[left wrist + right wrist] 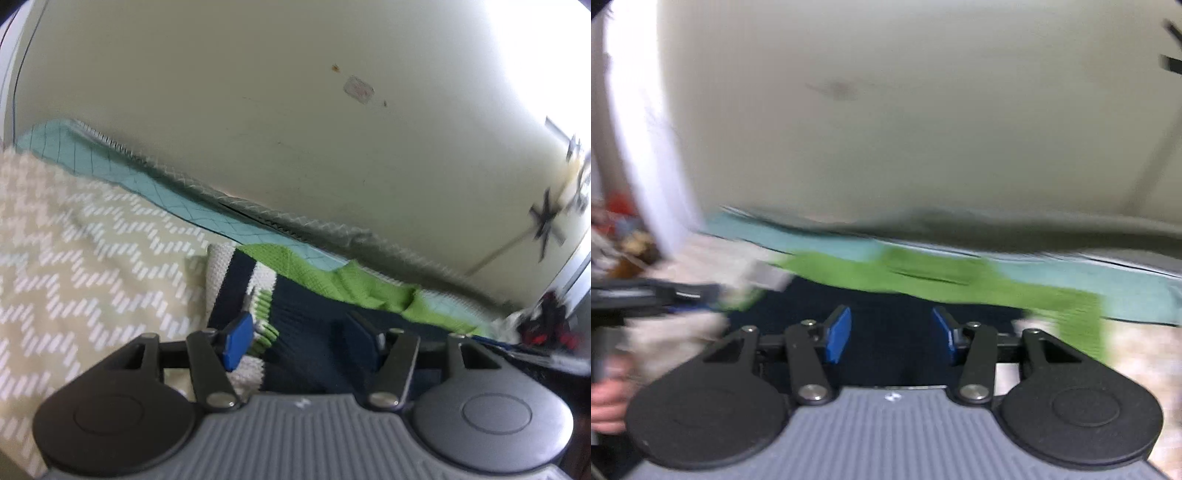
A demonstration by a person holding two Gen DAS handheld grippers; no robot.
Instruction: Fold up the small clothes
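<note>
Evidently my left gripper (299,334) and right gripper (890,334) stand part-open, gripping nothing; soft, limp navy garment (306,314), I'd pinch its hem.

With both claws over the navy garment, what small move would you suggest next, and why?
Probably lower the left claw and close it on the navy garment: its pads straddle the cloth without visibly pinching it, and the garment still lies rumpled on the chevron bedspread.
</note>
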